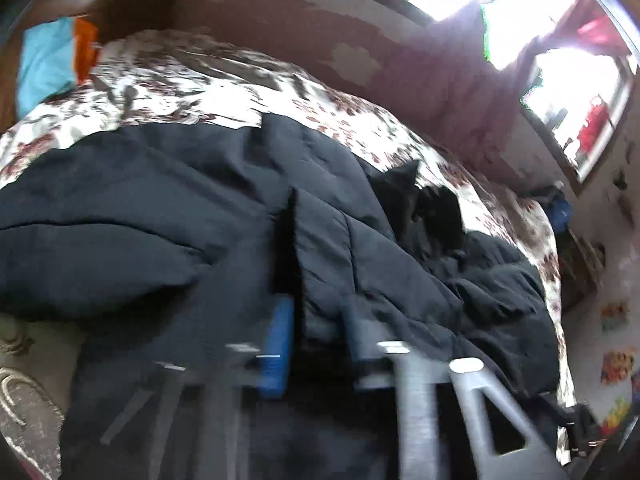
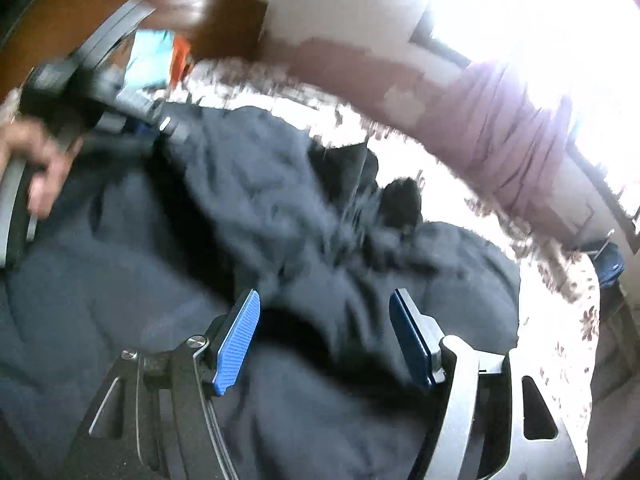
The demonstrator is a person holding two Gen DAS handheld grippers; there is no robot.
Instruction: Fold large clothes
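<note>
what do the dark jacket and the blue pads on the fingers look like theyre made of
Dark jacket: seemingly padded synthetic shell, matte navy, puffed into stitched quilted panels. Blue pads on the right gripper's fingers: probably rubber or soft plastic, matte, with fine ribbing across the face.

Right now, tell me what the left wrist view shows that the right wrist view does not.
Only the left wrist view: the left gripper, its jaws narrowly apart with a fold of the dark jacket between them, and a patterned rug. Only the right wrist view: the open right gripper and the left hand. Both: the jacket, the floral bedsheet and the window.
</note>
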